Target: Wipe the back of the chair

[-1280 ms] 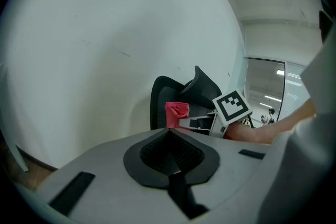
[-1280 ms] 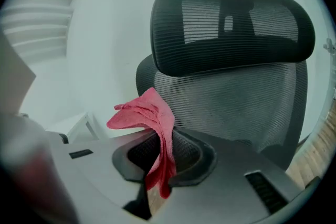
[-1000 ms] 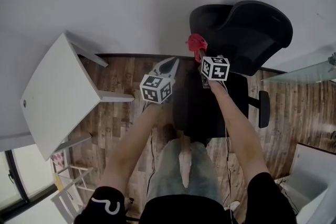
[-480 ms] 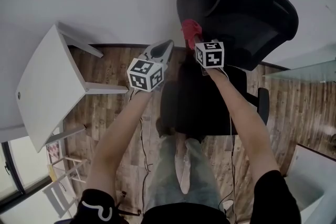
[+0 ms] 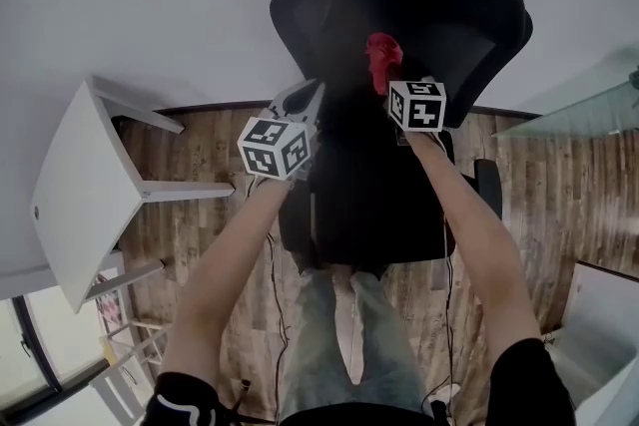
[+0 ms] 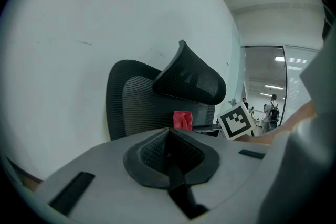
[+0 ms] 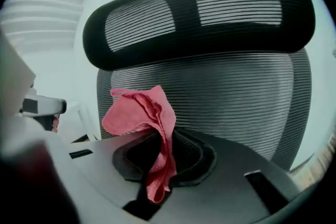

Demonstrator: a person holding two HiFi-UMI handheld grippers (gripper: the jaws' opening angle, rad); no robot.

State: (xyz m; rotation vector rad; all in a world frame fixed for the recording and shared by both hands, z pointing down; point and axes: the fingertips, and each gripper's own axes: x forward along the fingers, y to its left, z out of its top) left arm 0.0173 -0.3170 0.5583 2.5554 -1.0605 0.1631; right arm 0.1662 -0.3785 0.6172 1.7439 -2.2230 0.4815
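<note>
The chair back (image 5: 449,5) now sits nearer and central; the right hand-held gripper (image 7: 157,165), clamped on the red cloth (image 7: 139,113), lifts it to the mesh's middle for wiping, while the left hand-held gripper (image 6: 168,152), closed and empty, waits near its left edge

No words, brand names, numbers or labels can be read anywhere in these views. The only printed marks are black-and-white square coded patterns. One set is on the white marker cube (image 5: 272,148) carried by the left gripper (image 5: 312,95), the other on the second white marker cube (image 5: 416,105) carried by the right gripper (image 5: 388,83). They are blocky pixel patterns, not letters or digits. The second cube's pattern also shows in the left gripper view (image 6: 236,121).
</note>
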